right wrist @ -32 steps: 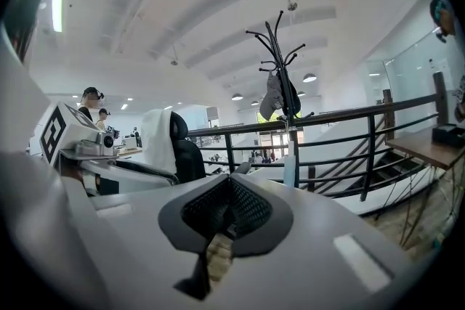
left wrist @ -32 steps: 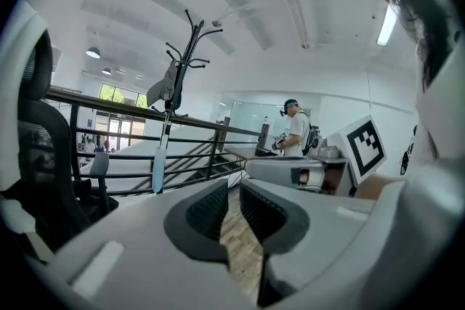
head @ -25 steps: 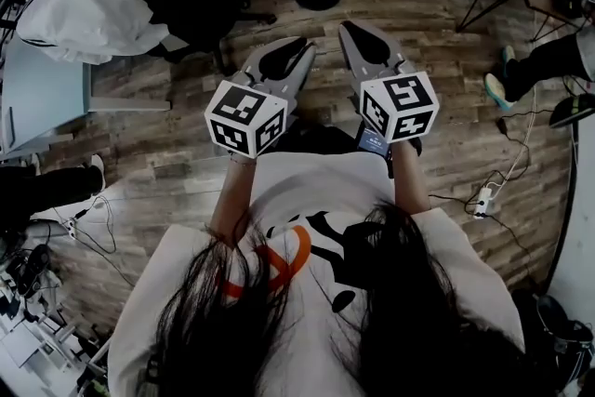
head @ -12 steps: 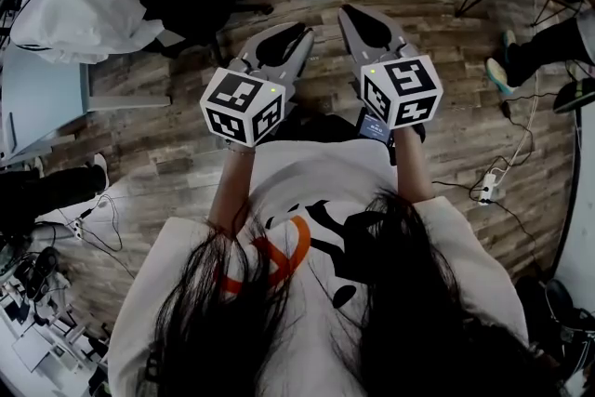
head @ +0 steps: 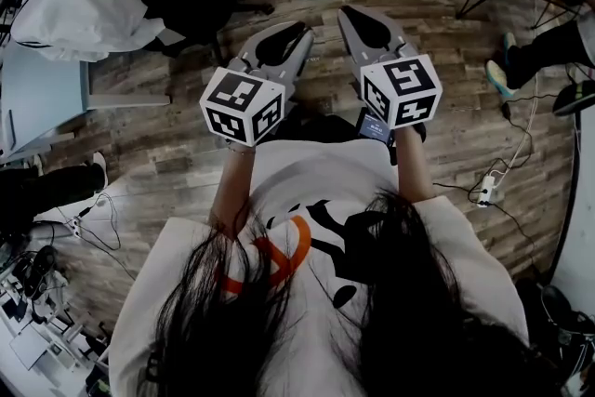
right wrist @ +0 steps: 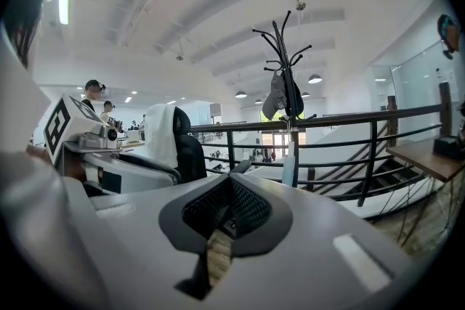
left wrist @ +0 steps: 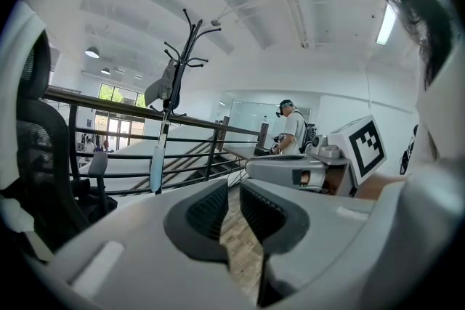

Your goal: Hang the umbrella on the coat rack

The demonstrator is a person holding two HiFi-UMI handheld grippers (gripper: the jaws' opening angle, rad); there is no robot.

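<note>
Head view: both grippers held empty before the chest, umbrella seemingly already on the rack.
Left gripper [head: 305, 33] shows a narrow gap between its jaws and right gripper [head: 346, 14] has its tips together; neither holds anything. Upper left in the left gripper view, the coat rack [left wrist: 179, 54] carries a slim pale-blue umbrella [left wrist: 158, 169] hanging along its pole, so the hanging looks done and only lowering the tools remains. Compared with a second ago, both grippers sit slightly higher in frame.
</note>
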